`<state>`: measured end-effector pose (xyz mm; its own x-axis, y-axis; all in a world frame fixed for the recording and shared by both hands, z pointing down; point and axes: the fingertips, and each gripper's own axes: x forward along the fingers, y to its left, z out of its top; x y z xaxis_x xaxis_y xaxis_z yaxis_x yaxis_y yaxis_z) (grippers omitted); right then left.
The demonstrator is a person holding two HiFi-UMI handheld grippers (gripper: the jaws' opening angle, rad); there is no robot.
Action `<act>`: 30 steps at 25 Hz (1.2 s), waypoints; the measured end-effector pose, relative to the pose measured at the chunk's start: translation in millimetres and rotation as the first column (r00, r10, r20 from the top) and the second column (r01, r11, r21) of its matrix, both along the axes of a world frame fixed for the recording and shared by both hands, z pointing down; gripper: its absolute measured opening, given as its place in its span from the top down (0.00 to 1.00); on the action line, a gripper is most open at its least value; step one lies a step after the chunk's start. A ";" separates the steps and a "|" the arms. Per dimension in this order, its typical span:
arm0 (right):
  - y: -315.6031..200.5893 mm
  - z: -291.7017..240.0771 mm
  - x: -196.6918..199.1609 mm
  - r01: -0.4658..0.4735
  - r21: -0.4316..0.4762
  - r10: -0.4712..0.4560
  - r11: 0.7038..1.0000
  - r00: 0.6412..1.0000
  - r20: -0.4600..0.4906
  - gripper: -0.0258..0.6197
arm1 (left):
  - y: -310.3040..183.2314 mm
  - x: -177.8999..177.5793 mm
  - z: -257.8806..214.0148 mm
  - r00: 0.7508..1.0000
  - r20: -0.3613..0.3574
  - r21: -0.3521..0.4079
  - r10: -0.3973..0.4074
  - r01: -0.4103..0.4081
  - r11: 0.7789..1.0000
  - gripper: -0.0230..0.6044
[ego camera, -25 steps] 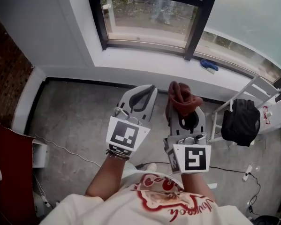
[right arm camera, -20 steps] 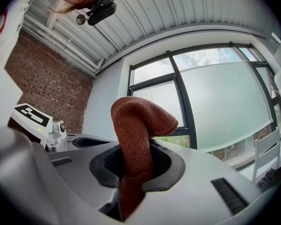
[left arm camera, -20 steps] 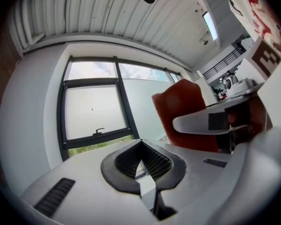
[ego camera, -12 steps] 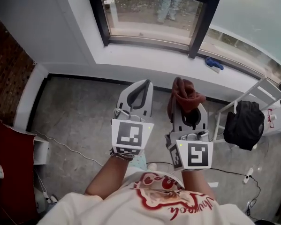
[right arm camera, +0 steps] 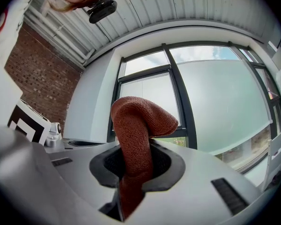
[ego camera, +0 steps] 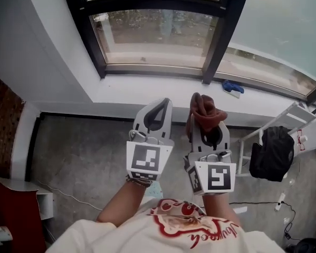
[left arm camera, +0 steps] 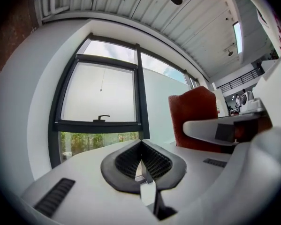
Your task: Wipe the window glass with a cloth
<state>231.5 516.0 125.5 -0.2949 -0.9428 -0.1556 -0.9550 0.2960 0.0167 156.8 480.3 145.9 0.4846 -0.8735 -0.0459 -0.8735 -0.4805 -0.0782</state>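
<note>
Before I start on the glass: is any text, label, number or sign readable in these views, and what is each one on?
No text reads clearly in any view.
shirt: red script print, upside down and too blurred to read.
left gripper and right gripper: square black-and-white marker patterns on their cubes, no letters or numbers.
window glass and cloth: no print visible.

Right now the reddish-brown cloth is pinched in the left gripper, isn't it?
Not quite. The reddish-brown cloth is pinched in the right gripper, not the left. The right gripper view shows its jaws closed on the cloth. In the left gripper view, the left gripper has its jaws together with nothing between them.
</note>
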 end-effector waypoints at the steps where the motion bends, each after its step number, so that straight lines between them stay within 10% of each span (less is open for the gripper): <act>1: -17.6 -0.8 -2.7 -0.007 -0.002 0.007 1.000 1.000 0.008 0.83 | -17.1 -3.0 -1.8 1.000 -0.004 0.003 0.006 -0.006 1.000 0.93; 11: -140.0 11.8 -24.2 -0.068 -0.051 0.070 0.996 0.996 0.047 0.83 | -139.7 -24.6 8.5 0.997 -0.058 -0.024 0.043 -0.045 0.999 0.93; 22: -274.9 39.9 58.3 -0.047 -0.102 0.045 0.994 0.999 -0.021 0.83 | -272.1 39.4 23.0 0.995 -0.094 -0.020 -0.028 0.026 0.999 0.93; 30: -405.9 31.5 123.7 0.027 0.098 0.020 0.995 0.895 -0.446 0.83 | -395.1 93.8 16.4 0.983 -0.111 0.038 -0.144 0.149 0.988 0.93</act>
<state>355.2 110.1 157.0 -0.3587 -0.9281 -0.0996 -0.8391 0.2738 0.4701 250.6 85.2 162.3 0.3418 -0.9303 -0.1330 -0.9386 -0.3450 0.0013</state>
